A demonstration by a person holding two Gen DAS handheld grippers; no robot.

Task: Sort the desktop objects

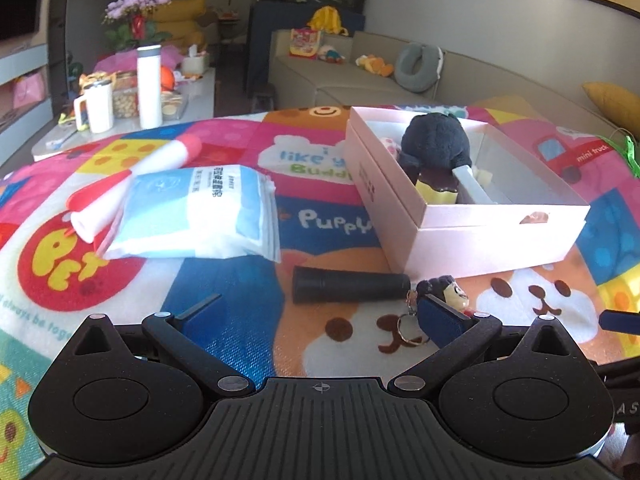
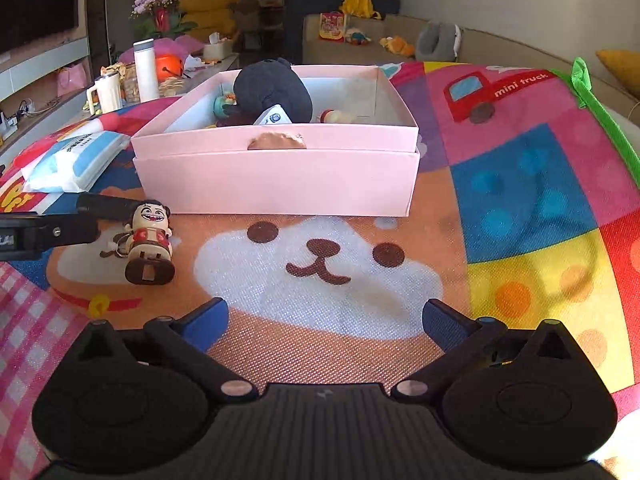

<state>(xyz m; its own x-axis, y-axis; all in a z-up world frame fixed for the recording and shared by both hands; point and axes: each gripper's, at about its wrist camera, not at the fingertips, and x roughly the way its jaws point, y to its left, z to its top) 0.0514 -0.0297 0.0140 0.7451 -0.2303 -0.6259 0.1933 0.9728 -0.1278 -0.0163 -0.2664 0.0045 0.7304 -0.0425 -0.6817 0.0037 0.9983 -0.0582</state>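
Your left gripper (image 1: 320, 312) and right gripper (image 2: 326, 320) both tilt down over the mat (image 2: 520, 200), jaws wide, empty.

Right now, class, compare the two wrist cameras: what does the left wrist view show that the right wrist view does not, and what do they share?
Only the left wrist view shows the red and white tubes beside the blue packet, the black cylinder at full length, and the open left gripper.

Only the right wrist view shows the open right gripper, with nothing between its fingers, and the green strap at the mat's edge.

Both show the pink box, the dark plush toy inside it, the blue packet and the figurine keychain.
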